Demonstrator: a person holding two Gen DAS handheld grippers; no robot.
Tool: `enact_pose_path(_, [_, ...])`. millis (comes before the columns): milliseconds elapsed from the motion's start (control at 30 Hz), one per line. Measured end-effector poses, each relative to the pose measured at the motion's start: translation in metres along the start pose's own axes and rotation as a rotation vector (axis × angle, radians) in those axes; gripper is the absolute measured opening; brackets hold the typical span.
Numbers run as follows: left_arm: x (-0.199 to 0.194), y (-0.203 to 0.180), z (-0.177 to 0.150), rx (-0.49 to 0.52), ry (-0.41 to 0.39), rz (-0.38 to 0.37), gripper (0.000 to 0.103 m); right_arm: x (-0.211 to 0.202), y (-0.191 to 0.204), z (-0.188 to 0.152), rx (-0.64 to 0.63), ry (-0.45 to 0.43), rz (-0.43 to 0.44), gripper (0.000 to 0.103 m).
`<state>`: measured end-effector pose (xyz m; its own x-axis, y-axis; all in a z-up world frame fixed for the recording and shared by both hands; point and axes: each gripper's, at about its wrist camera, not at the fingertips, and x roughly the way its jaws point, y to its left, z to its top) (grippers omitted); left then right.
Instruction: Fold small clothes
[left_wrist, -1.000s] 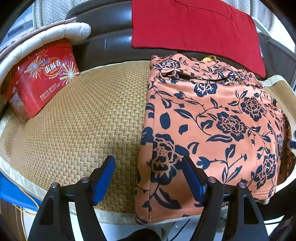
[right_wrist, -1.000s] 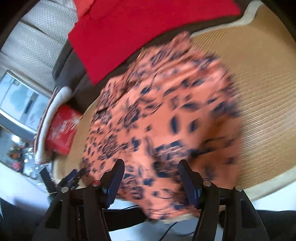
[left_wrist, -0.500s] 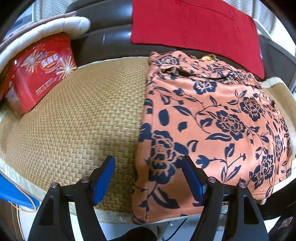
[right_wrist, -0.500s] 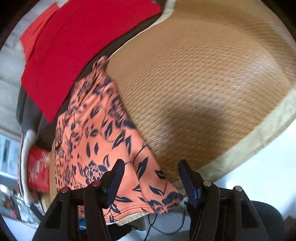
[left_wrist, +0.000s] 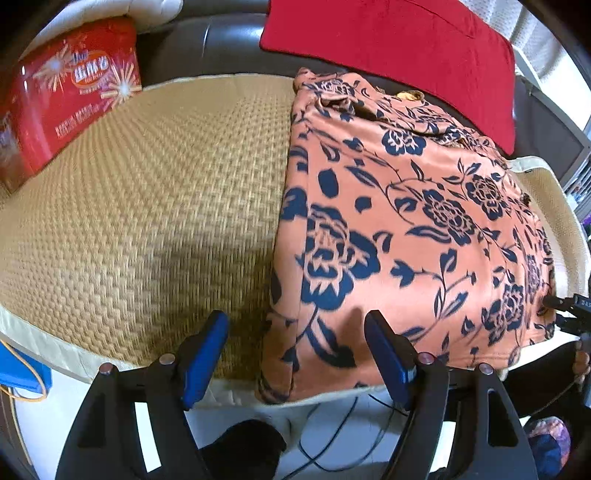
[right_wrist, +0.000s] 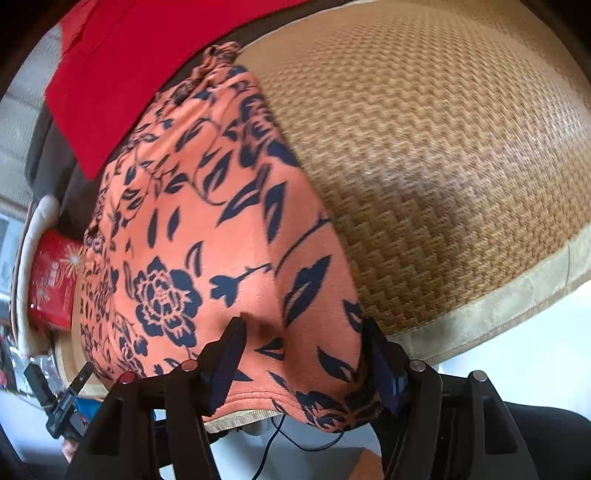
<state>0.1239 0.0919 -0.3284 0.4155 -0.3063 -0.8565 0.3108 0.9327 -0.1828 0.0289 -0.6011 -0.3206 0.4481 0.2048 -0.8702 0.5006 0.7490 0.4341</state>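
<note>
My left gripper (left_wrist: 295, 354) gapes wide over the floral garment (left_wrist: 399, 221) at the mat's (left_wrist: 147, 206) near edge; my right gripper (right_wrist: 303, 362) straddles its hem, jaws apart. A red tin (left_wrist: 66, 96) stands at the far-left corner, contents hidden.

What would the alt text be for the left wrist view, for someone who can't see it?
An orange floral garment lies flat on a woven mat, its near left corner between the open left claw. A red tin sits at the far left and a red cloth behind the garment.
</note>
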Motion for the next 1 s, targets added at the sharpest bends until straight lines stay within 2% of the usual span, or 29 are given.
enact_pose_path(67, [0.001, 0.001, -0.006, -0.002, 0.019, -0.040, 0.077, 0.000, 0.004, -0.002, -0.009, -0.002, 0.005, 0.052])
enact_pose_path(100, [0.001, 0.000, -0.007, 0.007, 0.019, -0.042, 0.077, 0.001, 0.007, -0.004, -0.020, 0.001, -0.002, 0.033])
enact_pose_path(167, [0.000, -0.003, -0.010, 0.027, 0.016, -0.064, 0.073, 0.006, 0.014, -0.007, -0.042, 0.012, 0.007, 0.029])
enact_pose_path(200, [0.001, -0.005, -0.010, 0.031, 0.021, -0.086, 0.065, 0.009, 0.019, -0.008, -0.050, 0.013, 0.007, 0.028])
enact_pose_path(233, [0.003, -0.007, -0.010, 0.037, 0.034, -0.106, 0.045, 0.009, 0.021, -0.009, -0.055, 0.013, 0.005, 0.028])
enact_pose_path(267, [0.005, -0.009, -0.011, 0.044, 0.047, -0.109, 0.037, 0.010, 0.023, -0.009, -0.052, 0.014, 0.006, 0.028])
enact_pose_path(333, [0.005, -0.009, -0.010, 0.038, 0.051, -0.115, 0.037, 0.013, 0.029, -0.011, -0.036, 0.022, 0.015, 0.030])
enact_pose_path(433, [0.006, -0.003, -0.009, 0.000, 0.059, -0.131, 0.037, 0.014, 0.030, -0.011, -0.024, 0.037, 0.009, 0.032])
enact_pose_path(500, [0.006, -0.007, -0.011, 0.010, 0.069, -0.125, 0.042, 0.013, 0.018, -0.003, -0.029, 0.050, 0.015, 0.033])
enact_pose_path(567, [0.007, -0.012, -0.012, 0.040, 0.080, -0.103, 0.064, 0.015, 0.021, 0.000, -0.037, 0.055, 0.003, 0.037])
enact_pose_path(600, [0.009, -0.014, -0.013, 0.049, 0.088, -0.091, 0.065, 0.018, 0.020, 0.005, -0.050, 0.058, -0.001, 0.042])
enact_pose_path(633, [0.010, -0.017, -0.015, 0.058, 0.097, -0.078, 0.065, 0.019, 0.022, 0.005, -0.063, 0.054, 0.000, 0.056])
enact_pose_path(700, [0.011, -0.016, -0.015, 0.054, 0.100, -0.080, 0.064, 0.019, 0.029, 0.002, -0.092, 0.044, -0.007, 0.059])
enact_pose_path(733, [0.012, -0.015, -0.014, 0.041, 0.097, -0.088, 0.055, 0.020, 0.034, 0.001, -0.128, 0.037, -0.007, 0.055])
enact_pose_path(767, [0.013, -0.012, -0.012, 0.021, 0.094, -0.094, 0.035, 0.021, 0.036, -0.001, -0.146, 0.033, -0.003, 0.047])
enact_pose_path(800, [0.012, -0.009, -0.012, 0.005, 0.094, -0.100, 0.025, 0.022, 0.039, -0.002, -0.161, 0.040, -0.006, 0.016])
enact_pose_path(833, [0.013, -0.006, -0.011, -0.015, 0.097, -0.117, 0.008, 0.024, 0.041, -0.003, -0.163, 0.050, -0.001, 0.012])
enact_pose_path(867, [0.013, -0.003, -0.011, -0.037, 0.104, -0.147, 0.008, 0.024, 0.040, -0.002, -0.163, 0.048, -0.001, 0.012])
enact_pose_path(933, [0.010, -0.004, -0.010, -0.027, 0.097, -0.159, 0.008, 0.020, 0.042, -0.001, -0.163, 0.044, 0.021, 0.011])
enact_pose_path(1000, [0.005, -0.007, -0.006, -0.019, 0.084, -0.202, 0.008, 0.009, 0.044, 0.003, -0.152, 0.045, 0.093, 0.010])
